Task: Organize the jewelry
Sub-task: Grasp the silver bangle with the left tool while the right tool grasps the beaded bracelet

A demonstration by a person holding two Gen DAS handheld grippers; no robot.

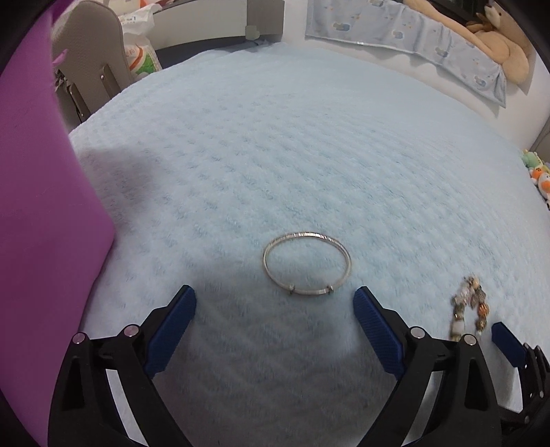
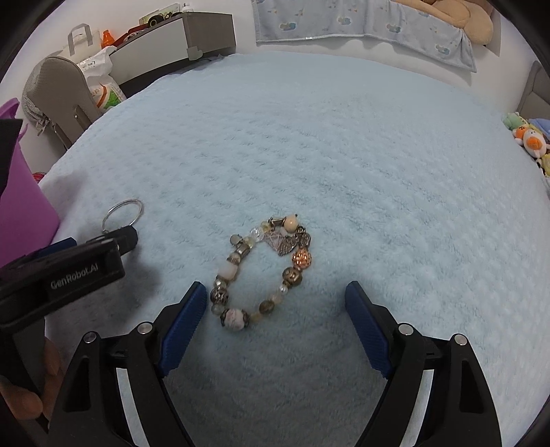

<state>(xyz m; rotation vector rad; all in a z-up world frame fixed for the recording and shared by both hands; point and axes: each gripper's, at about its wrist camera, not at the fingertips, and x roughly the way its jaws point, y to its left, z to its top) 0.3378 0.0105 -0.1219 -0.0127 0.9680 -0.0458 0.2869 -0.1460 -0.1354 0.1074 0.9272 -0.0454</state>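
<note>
We work on a pale blue fleece blanket point(image 1: 275, 154) spread over a bed. A purple bin point(image 1: 41, 206) stands at the left edge of it, close beside our left gripper point(image 1: 274, 304), and it fills that side of the left wrist view. Behind the bed a grey padded chair point(image 2: 55, 89) and a plastic bag point(image 2: 103, 86) sit at the far left corner, a printed baby quilt point(image 2: 361, 20) hangs along the back, and small plush toys point(image 2: 529, 137) lie at the right edge.

The blanket ahead of both grippers is bare fleece out to its far edge and to the right.

The silver bangle point(image 1: 307, 264) lies flat on the blanket just ahead of our left gripper, between the lines of its two blue pads point(image 1: 172, 330), touching neither. Those jaws stand wide apart and hold nothing.

The beaded charm bracelet point(image 2: 263, 271) lies in a loop just ahead of our right gripper point(image 2: 276, 297), its lower left beads just beside the left pad; we cannot tell whether they touch. These jaws are also spread wide and grip nothing. The two pieces lie apart, the bangle to the left.
</note>
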